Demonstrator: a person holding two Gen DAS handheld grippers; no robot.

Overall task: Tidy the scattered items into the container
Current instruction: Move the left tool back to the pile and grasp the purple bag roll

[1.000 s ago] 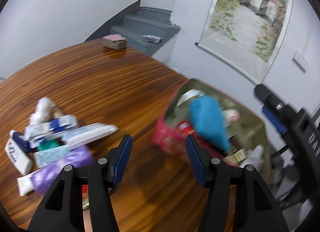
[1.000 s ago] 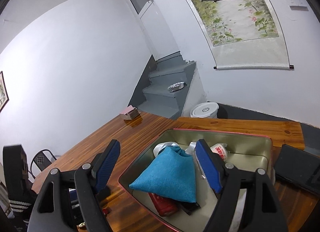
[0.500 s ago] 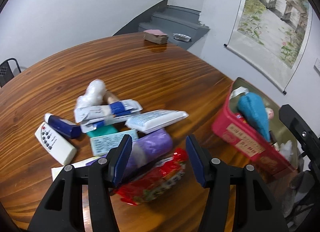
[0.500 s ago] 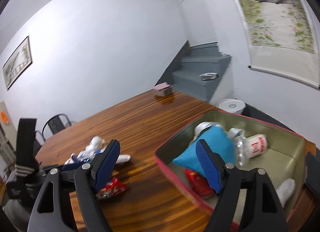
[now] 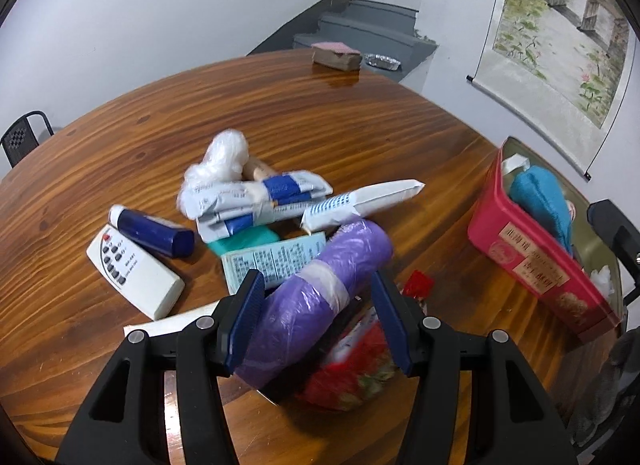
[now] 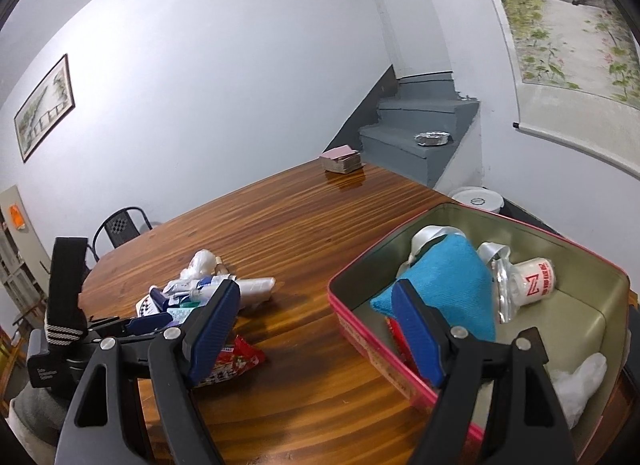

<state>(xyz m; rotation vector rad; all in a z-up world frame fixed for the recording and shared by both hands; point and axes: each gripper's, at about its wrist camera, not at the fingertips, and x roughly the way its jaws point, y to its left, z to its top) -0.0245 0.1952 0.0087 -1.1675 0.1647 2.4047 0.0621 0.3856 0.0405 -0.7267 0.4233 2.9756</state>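
Observation:
A pile of items lies on the round wooden table (image 5: 360, 113). It holds a purple plastic roll (image 5: 316, 297), a red snack packet (image 5: 352, 369), a white tube (image 5: 360, 201), a white remote (image 5: 136, 269), a dark blue tube (image 5: 152, 231) and blue-white packets (image 5: 260, 193). My left gripper (image 5: 316, 321) is open, with the purple roll between its fingers. The red tin container (image 6: 592, 329) holds a blue cloth pouch (image 6: 444, 285) and a white cup (image 6: 532, 277). My right gripper (image 6: 316, 329) is open and empty, over the tin's near left rim. The left gripper (image 6: 132, 325) also shows there.
A stack of cards (image 5: 336, 55) lies at the table's far edge. Grey stairs (image 6: 420, 137) with a foil dish (image 6: 432, 139) stand behind. A black chair (image 5: 24, 137) is at the left. A white bucket (image 6: 476, 197) stands on the floor past the table.
My left gripper has swung left from the tin to the pile and closed in on the purple roll. My right gripper has pulled back and turned left, so the pile shows.

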